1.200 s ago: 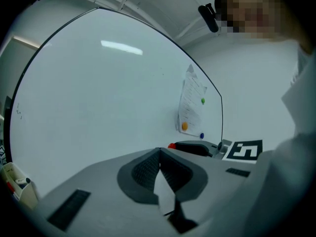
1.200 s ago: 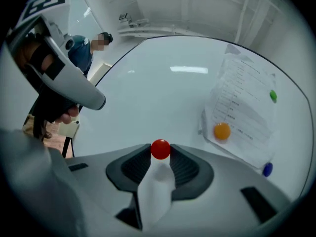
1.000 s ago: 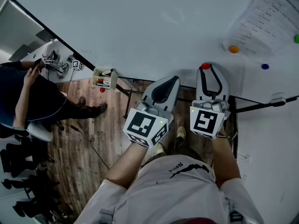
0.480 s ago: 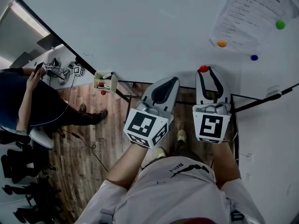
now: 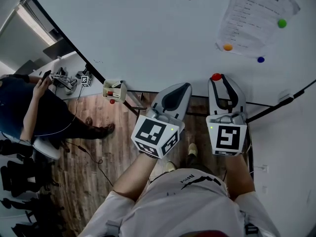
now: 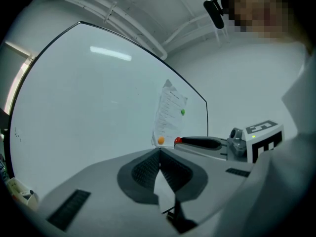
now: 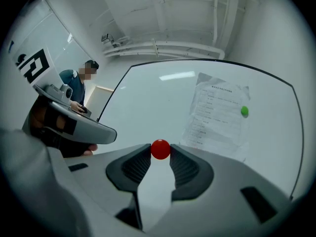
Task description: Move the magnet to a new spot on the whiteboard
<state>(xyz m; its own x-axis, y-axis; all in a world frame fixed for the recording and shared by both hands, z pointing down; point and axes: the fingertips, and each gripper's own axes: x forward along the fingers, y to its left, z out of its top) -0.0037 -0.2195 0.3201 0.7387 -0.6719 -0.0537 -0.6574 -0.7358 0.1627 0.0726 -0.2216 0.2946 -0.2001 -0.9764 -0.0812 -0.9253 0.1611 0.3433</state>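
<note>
Head view: magnet [image 5: 216, 76] partly behind claw [image 5: 220, 77]

A sheet [image 5: 252, 19] hangs at the upper right of the whiteboard [image 5: 163, 28]. The top pin [image 5: 282, 23] sits on the sheet near the whiteboard's right edge. The corner pin [image 5: 227, 47] sits on it lower and further left. A third pin [image 5: 260, 59] is on bare whiteboard just under the sheet. A box [image 5: 114, 89] hangs at the whiteboard's lower left corner. Left of the whiteboard a person [image 5: 29, 107] sits at a desk [image 5: 69, 63]. Before the whiteboard's lower edge are the left gripper [image 5: 185, 84] and, to its right, the right gripper [image 5: 217, 79], with the magnet [image 5: 216, 76] between its jaws.
</note>
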